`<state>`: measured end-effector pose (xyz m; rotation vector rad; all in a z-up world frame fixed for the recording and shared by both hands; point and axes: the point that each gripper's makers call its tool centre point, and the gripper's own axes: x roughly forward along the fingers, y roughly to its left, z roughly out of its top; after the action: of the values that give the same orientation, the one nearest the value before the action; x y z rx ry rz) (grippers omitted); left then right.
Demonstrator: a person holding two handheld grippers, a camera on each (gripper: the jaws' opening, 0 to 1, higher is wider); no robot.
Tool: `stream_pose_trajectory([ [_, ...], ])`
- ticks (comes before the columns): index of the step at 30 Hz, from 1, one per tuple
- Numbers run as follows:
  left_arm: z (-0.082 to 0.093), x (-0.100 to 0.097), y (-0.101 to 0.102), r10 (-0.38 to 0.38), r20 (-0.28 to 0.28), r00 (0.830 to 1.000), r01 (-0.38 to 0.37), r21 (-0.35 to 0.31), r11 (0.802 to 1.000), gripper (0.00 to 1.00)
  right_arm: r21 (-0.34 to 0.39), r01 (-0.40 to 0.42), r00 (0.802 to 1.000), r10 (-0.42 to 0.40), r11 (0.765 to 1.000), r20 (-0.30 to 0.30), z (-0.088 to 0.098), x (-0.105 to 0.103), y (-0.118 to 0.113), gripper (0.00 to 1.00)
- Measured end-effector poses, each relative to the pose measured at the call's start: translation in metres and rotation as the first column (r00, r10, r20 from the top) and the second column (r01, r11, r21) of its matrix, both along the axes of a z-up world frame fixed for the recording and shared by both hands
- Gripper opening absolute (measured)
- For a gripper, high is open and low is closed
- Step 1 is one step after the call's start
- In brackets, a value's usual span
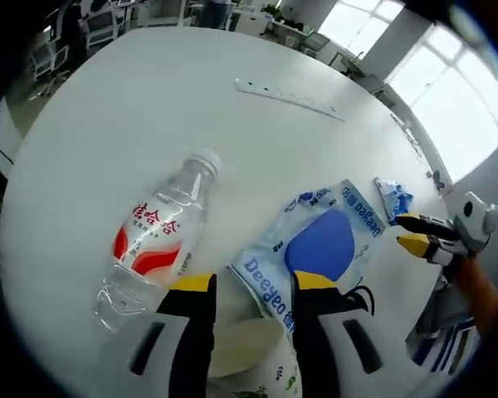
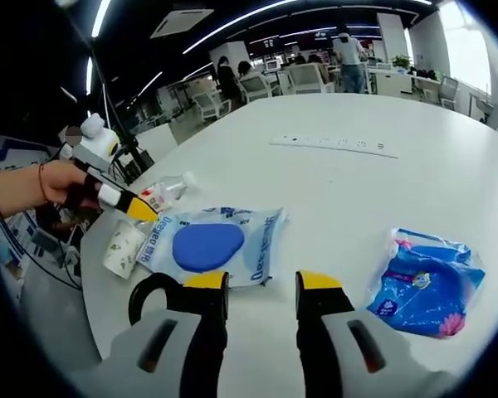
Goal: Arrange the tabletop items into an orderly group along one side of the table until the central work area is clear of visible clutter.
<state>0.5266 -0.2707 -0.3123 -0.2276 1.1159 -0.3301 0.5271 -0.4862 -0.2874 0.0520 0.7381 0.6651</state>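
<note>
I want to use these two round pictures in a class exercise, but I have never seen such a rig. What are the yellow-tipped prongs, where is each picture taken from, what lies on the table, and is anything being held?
A person holds a two-jaw gripping tool in each hand, and a fisheye camera rides on each tool. The left gripper view looks along the left gripper; the right gripper view looks along the right gripper. Each tool also shows from the side in the other's picture.

On the white round table lie a clear water bottle on its side, a flat wet-wipes pack, a paper cup on its side, a small blue tissue packet and a white power strip.

Both pairs of jaws stand open. Nothing is held.
</note>
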Motion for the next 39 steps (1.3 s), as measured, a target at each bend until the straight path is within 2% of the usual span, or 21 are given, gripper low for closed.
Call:
stream_pose_trajectory([
  [17,-0.011,-0.001,0.001,0.013,-0.039,0.999,-0.013,0.003,1.000,0.31,0.024,0.017,1.000,-0.017,1.000,-0.022,-0.011,0.008,0.005,0.25],
  [39,-0.018,0.000,-0.004,0.023,-0.056,0.998,-0.024,-0.017,1.000,0.24,0.026,0.024,0.998,-0.022,0.999,-0.060,-0.025,0.010,0.008,0.18],
])
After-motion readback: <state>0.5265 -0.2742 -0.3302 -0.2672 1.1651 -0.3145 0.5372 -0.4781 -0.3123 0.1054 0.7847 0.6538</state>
